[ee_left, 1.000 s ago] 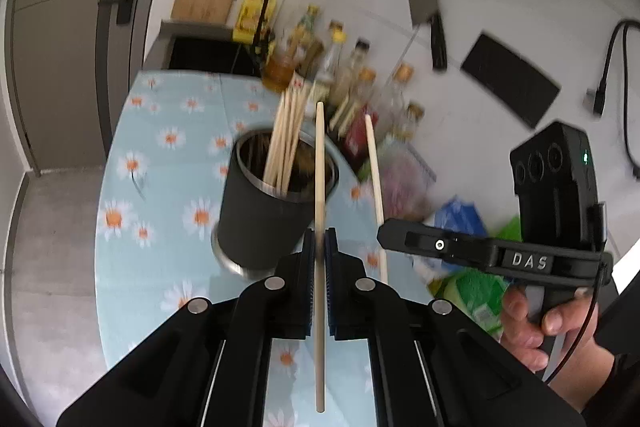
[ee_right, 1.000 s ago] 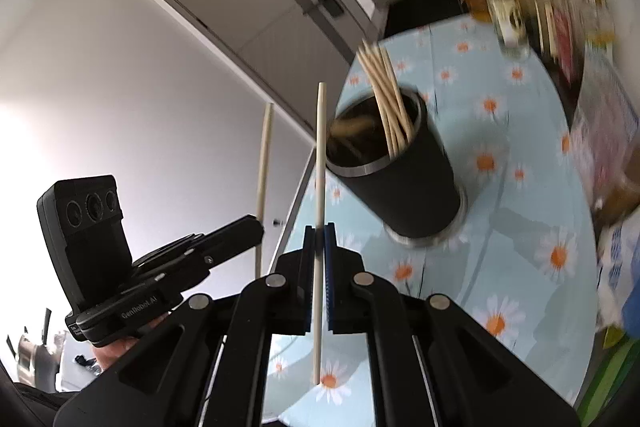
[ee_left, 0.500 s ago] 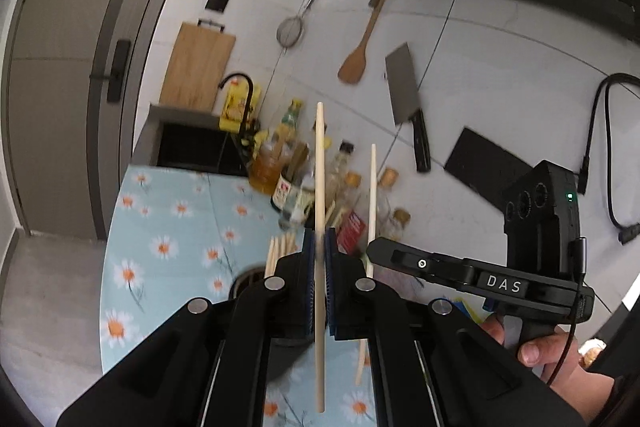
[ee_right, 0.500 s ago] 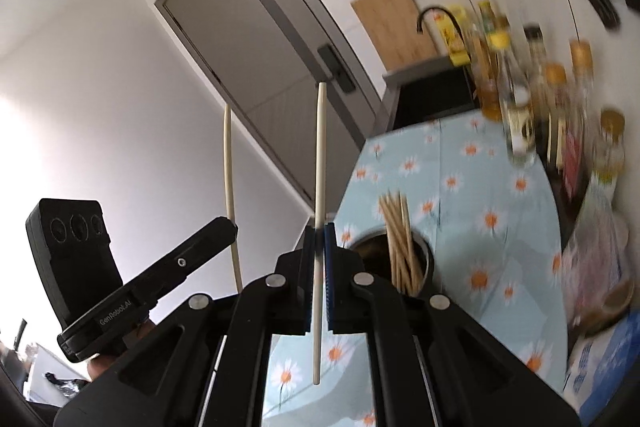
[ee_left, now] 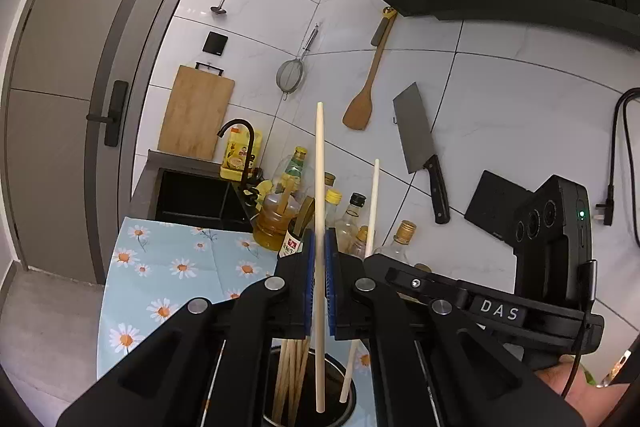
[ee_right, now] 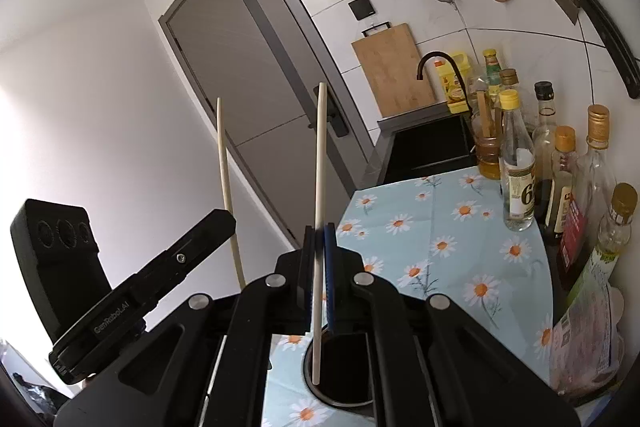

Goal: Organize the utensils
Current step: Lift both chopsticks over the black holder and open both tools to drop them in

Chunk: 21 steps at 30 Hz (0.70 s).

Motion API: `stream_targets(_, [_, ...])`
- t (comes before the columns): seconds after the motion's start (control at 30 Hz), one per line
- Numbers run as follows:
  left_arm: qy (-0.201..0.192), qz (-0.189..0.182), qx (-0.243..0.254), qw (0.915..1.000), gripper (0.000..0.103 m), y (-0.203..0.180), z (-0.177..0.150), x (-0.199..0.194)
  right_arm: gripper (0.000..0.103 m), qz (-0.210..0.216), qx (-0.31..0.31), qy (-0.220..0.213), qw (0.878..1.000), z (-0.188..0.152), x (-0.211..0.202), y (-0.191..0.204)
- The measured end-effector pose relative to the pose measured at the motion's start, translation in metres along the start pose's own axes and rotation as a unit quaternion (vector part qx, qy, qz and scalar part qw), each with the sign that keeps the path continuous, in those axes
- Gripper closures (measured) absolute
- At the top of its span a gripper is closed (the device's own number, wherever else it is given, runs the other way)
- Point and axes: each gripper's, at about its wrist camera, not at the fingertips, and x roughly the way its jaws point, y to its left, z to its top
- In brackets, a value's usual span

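My left gripper (ee_left: pixel 319 247) is shut on a pale chopstick (ee_left: pixel 319 167) that stands nearly upright. Its lower end hangs over the mouth of the black utensil cup (ee_left: pixel 334 383). Several wooden chopsticks (ee_left: pixel 290 379) stand in that cup. To the right, the right gripper (ee_left: pixel 384 267) holds a second pale chopstick (ee_left: pixel 373 203), whose lower end reaches into the cup. In the right wrist view, my right gripper (ee_right: pixel 319 239) is shut on its chopstick (ee_right: pixel 320 155) above the cup (ee_right: pixel 340 404). The left gripper (ee_right: pixel 222 223) is at the left with its chopstick (ee_right: pixel 223 155).
The cup stands on a daisy-print tablecloth (ee_right: pixel 440 227). Several bottles (ee_right: pixel 518 163) line the wall side, with a plastic bag (ee_right: pixel 584 343) near them. Behind are a sink with a black faucet (ee_left: pixel 240 147), a cutting board (ee_left: pixel 196 111), a cleaver (ee_left: pixel 418 135) and a grey door (ee_left: pixel 60 107).
Both grippers have risen and tipped upward, each still shut on its chopstick. The cup has slid from mid-view to the bottom edge, under the chopstick ends.
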Motion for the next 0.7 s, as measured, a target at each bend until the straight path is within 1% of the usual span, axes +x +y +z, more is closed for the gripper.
stream_targets(0.1, [0.003, 0.005, 0.008, 1.0, 0.099, 0.003, -0.009, 0.01, 0.098, -0.008, -0.006, 0.0, 1.0, -0.003, 0.008, -0.005])
stream_targets(0.27, [0.024, 0.018, -0.005, 0.9995, 0.099, 0.017, -0.025, 0.025, 0.097, -0.011, -0.003, 0.017, 1.0, -0.014, 0.022, -0.015])
stream_targets(0.37, [0.036, 0.02, -0.015, 0.9991, 0.098, 0.023, -0.03, 0.028, 0.097, -0.01, 0.003, 0.025, 1.0, -0.02, 0.027, -0.019])
stream_targets(0.4, [0.036, 0.025, -0.015, 0.9989, 0.097, 0.025, -0.03, 0.027, 0.097, -0.009, 0.004, 0.027, 1.0, -0.02, 0.027, -0.02])
stream_targets(0.43, [0.037, 0.028, -0.014, 0.9988, 0.097, 0.026, -0.03, 0.027, 0.095, -0.01, 0.006, 0.029, 1.0, -0.021, 0.028, -0.02])
stream_targets(0.47, [0.041, 0.027, -0.015, 0.9987, 0.097, 0.026, -0.03, 0.027, 0.09, -0.008, 0.007, 0.03, 1.0, -0.022, 0.027, -0.021])
stream_targets(0.5, [0.046, 0.027, -0.017, 0.9984, 0.097, 0.027, -0.03, 0.027, 0.089, -0.008, 0.008, 0.03, 0.999, -0.022, 0.027, -0.021])
stream_targets(0.57, [0.045, 0.032, -0.018, 0.9983, 0.097, 0.029, -0.03, 0.024, 0.081, -0.012, 0.012, 0.028, 0.999, -0.022, 0.024, -0.022])
stream_targets(0.7, [0.044, 0.034, -0.023, 0.9982, 0.097, 0.031, -0.029, 0.018, 0.081, -0.01, 0.015, 0.024, 1.0, -0.021, 0.017, -0.021])
